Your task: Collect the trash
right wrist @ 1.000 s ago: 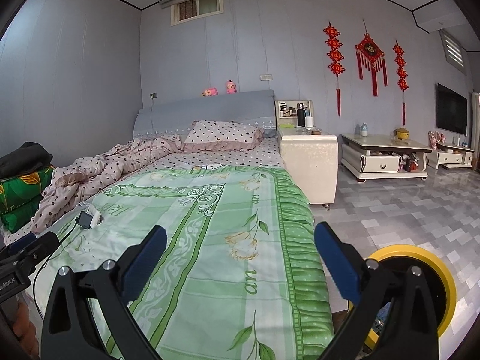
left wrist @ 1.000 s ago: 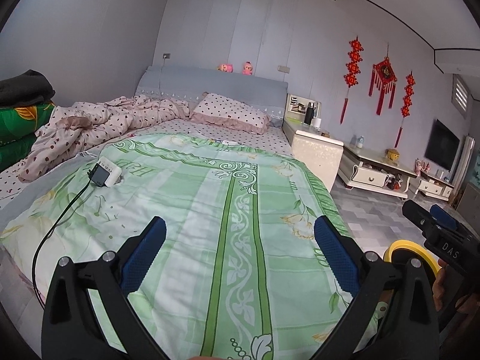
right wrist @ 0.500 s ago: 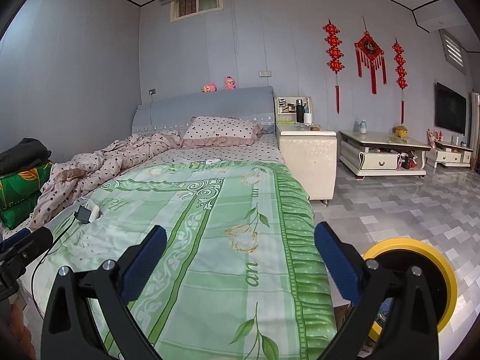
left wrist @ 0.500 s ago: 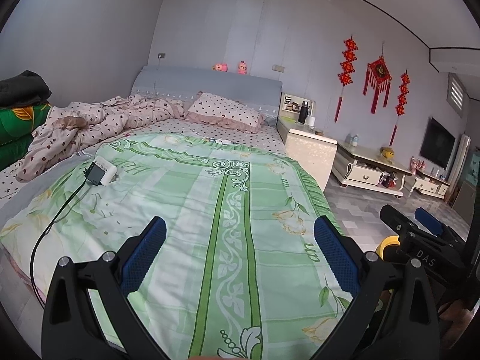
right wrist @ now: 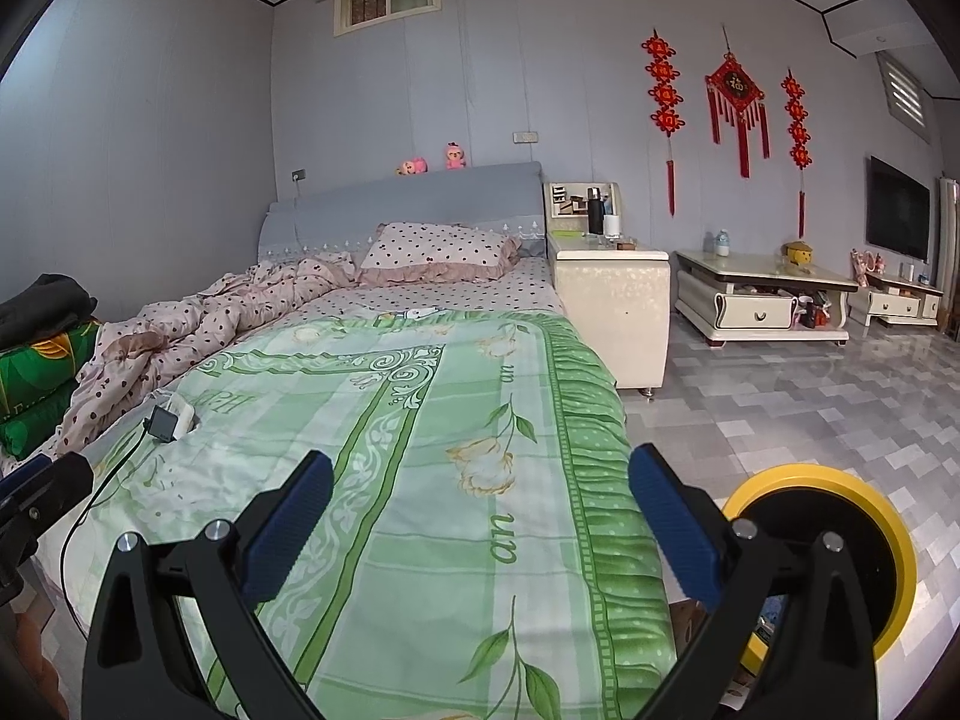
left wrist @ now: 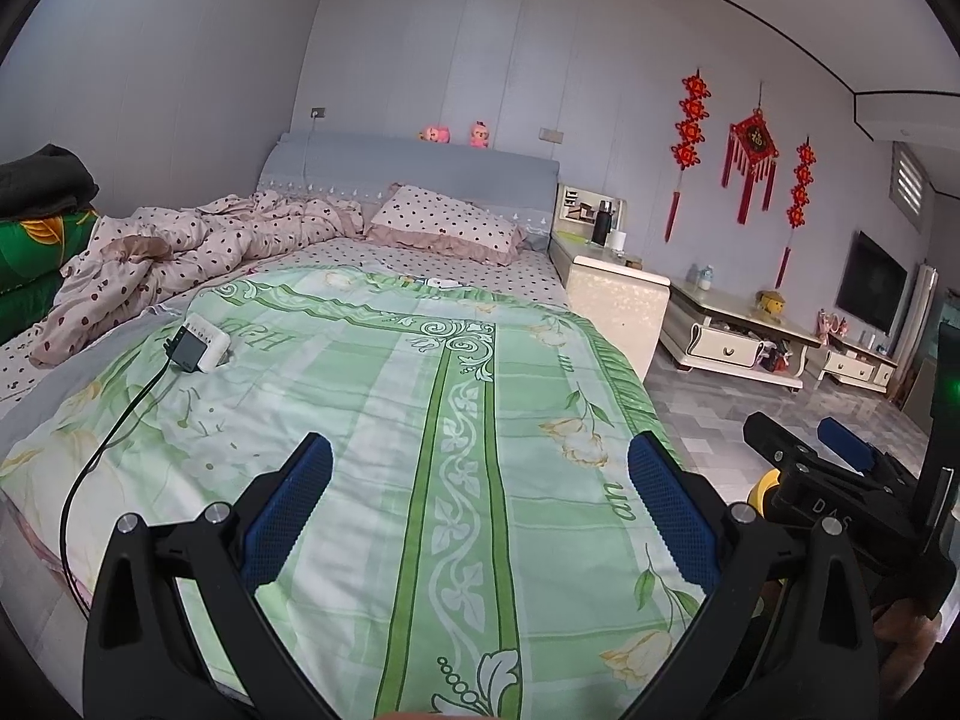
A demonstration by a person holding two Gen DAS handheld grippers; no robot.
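Bedroom; yellow bin [right wrist: 864, 516] part-hidden behind right gripper [right wrist: 480, 516].

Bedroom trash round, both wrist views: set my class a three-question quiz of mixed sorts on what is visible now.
1. True or false: the left tongs hold a piece of trash.
2. Which lies on the green bedspread? A) a cabled device B) a bottle C) a shoe
3. Fill in: the yellow-rimmed bin stands on the ____ beside the bed.

Key: 1 false, both the left and the right tongs are open and empty. 2 A, the cabled device. 3 floor.
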